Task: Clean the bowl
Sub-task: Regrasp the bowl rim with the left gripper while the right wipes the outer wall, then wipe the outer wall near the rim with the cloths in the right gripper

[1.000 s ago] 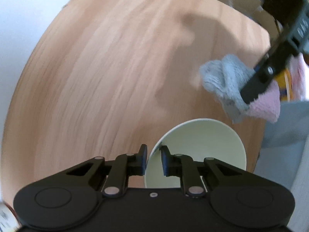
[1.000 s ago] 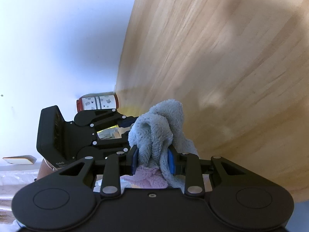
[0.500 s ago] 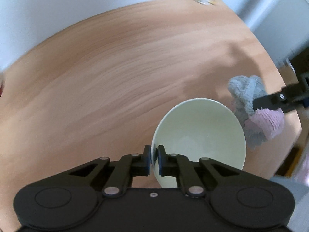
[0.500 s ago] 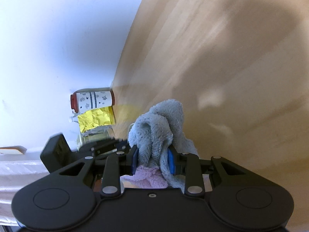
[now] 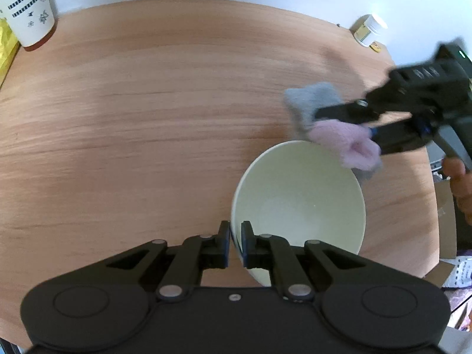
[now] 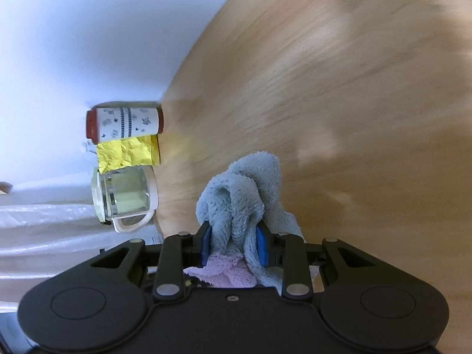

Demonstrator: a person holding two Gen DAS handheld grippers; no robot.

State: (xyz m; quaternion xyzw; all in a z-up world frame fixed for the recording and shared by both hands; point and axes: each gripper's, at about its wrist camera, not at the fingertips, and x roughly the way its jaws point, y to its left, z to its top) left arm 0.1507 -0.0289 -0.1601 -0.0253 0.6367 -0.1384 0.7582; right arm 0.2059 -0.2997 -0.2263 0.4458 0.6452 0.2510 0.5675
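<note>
A pale cream bowl (image 5: pixel 298 200) sits on the round wooden table (image 5: pixel 147 118), low and right of centre in the left wrist view. My left gripper (image 5: pixel 235 236) is shut on the bowl's near-left rim, one finger inside and one outside. At the far right rim of the bowl my right gripper (image 5: pixel 348 118) hovers, shut on a bunched grey and pink cloth (image 5: pixel 339 129). The right wrist view has that cloth (image 6: pixel 242 200) pinched between the blue pads (image 6: pixel 205 244); its fluffy grey folds stick out ahead. The bowl does not appear in the right wrist view.
A patterned paper cup (image 5: pixel 28 8) and yellow wrapper (image 5: pixel 6 50) stand at the table's far left; the right wrist view also has a glass mug (image 6: pixel 126 200) beside them. A small white jar (image 5: pixel 368 29) sits at the far right edge. A hand (image 5: pixel 460 188) holds the right gripper.
My left gripper closed onto the bowl's rim and rolled, so the table swung round in its view. The right gripper carried the cloth in over the bowl's far rim.
</note>
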